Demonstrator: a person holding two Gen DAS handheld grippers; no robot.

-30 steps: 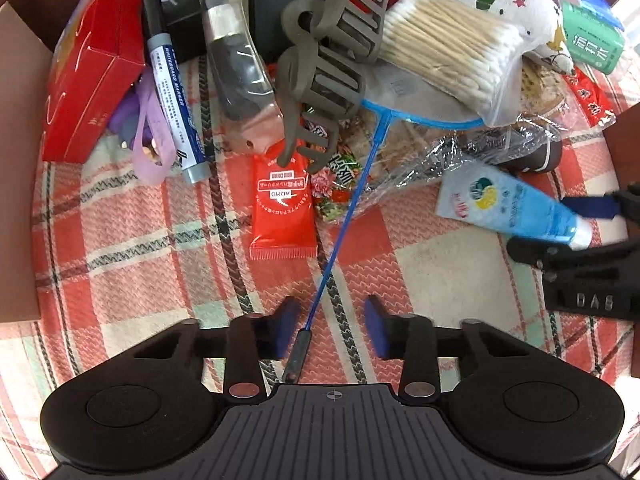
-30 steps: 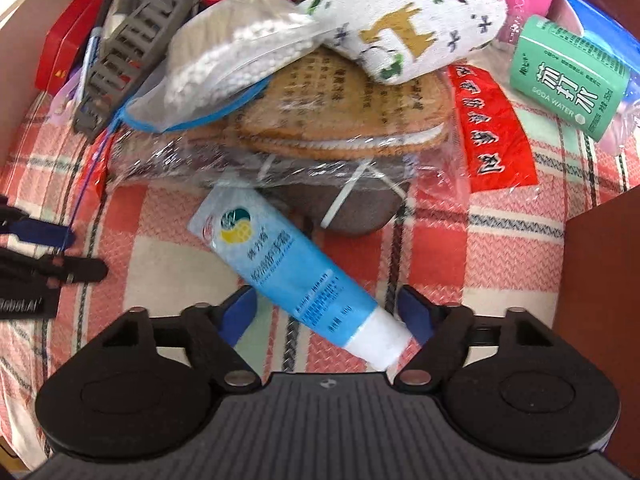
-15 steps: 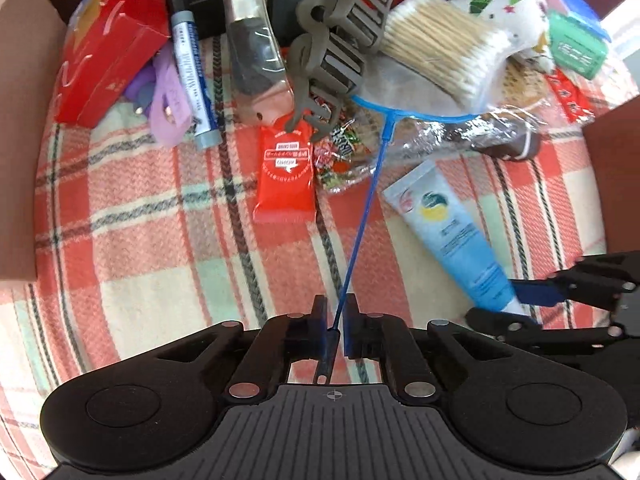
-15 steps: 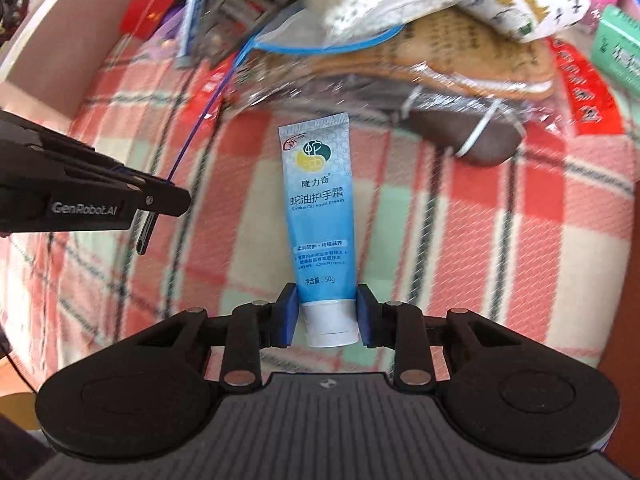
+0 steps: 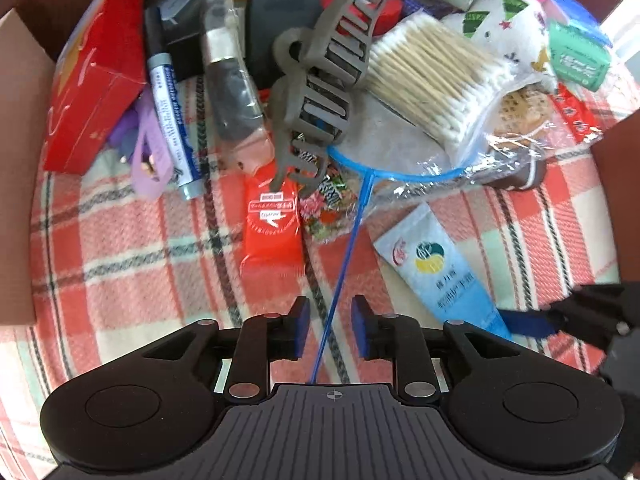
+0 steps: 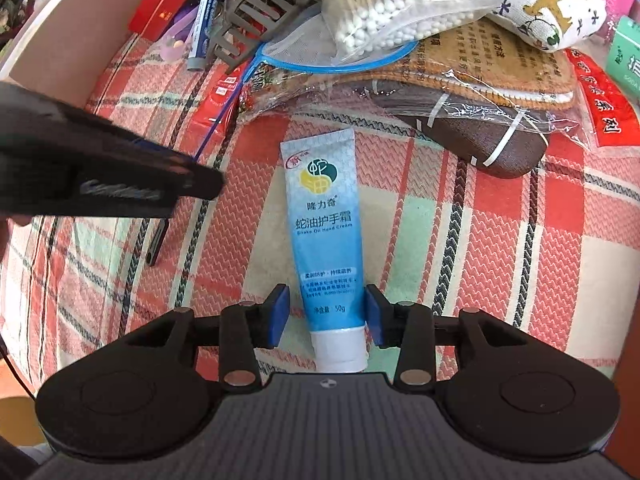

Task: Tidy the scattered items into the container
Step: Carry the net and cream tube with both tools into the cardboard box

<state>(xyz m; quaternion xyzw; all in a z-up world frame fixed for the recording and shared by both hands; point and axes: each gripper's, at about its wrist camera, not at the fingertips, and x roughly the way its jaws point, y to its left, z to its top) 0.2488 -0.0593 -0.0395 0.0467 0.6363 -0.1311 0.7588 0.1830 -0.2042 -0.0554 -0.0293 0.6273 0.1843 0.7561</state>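
In the left wrist view, the left tool point(image 5: 329, 332) is seen with its two blue pads apart, and the thin blue handle of the small net point(image 5: 345, 252) runs between them without being touched by either. The net's hoop lies ahead of the tool, under the bag of cotton swabs point(image 5: 436, 80) and the grey hair claw point(image 5: 320, 76), all within the cardboard box point(image 5: 16, 200) lined with plaid cloth. The step in hand is judged to be a release inside the container, or a regrip; which one cannot be told.

In the right wrist view, the right tool point(image 6: 324, 316) is likewise spread, with the hand cream tube point(image 6: 326, 232) lying flat on the cloth between its pads, cap end nearest the tool. A gap is visible on each side of the tube, so nothing is clamped. The left tool appears blurred at the left.

If both items are counted as placed, each tool would next need to be drawn straight back so that neither the handle nor the tube is dragged
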